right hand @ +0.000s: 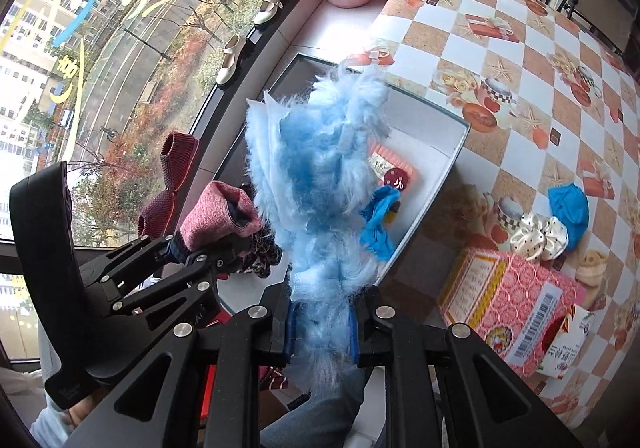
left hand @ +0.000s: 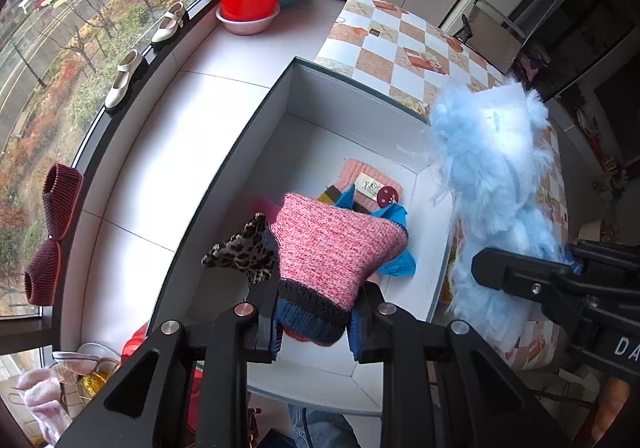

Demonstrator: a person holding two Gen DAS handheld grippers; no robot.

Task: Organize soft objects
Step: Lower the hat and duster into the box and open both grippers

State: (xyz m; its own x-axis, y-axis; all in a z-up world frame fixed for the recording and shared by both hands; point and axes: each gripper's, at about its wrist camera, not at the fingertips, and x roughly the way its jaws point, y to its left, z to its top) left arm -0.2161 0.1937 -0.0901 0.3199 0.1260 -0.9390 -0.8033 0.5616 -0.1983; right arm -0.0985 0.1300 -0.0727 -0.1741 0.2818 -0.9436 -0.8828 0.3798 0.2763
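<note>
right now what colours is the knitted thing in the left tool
Mottled pink knit piece with black and navy bands at the end clamped in the left tool; clearest in the left wrist view.

The blue fluffy piece [right hand: 320,175] hides much of the grey box [right hand: 448,171] interior.

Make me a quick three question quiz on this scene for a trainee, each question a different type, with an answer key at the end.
1. True or false: the left gripper is shut on the pink knitted piece.
2. Multiple choice: what does the right gripper hold? A) a white shoe B) the fluffy light blue piece C) a red basin
3. Short answer: where do the blue cloth and the white dotted scrunchie lie, inside the white box or outside it?

Key
1. True.
2. B.
3. Outside it, on the checkered tablecloth, near the pink carton.
</note>
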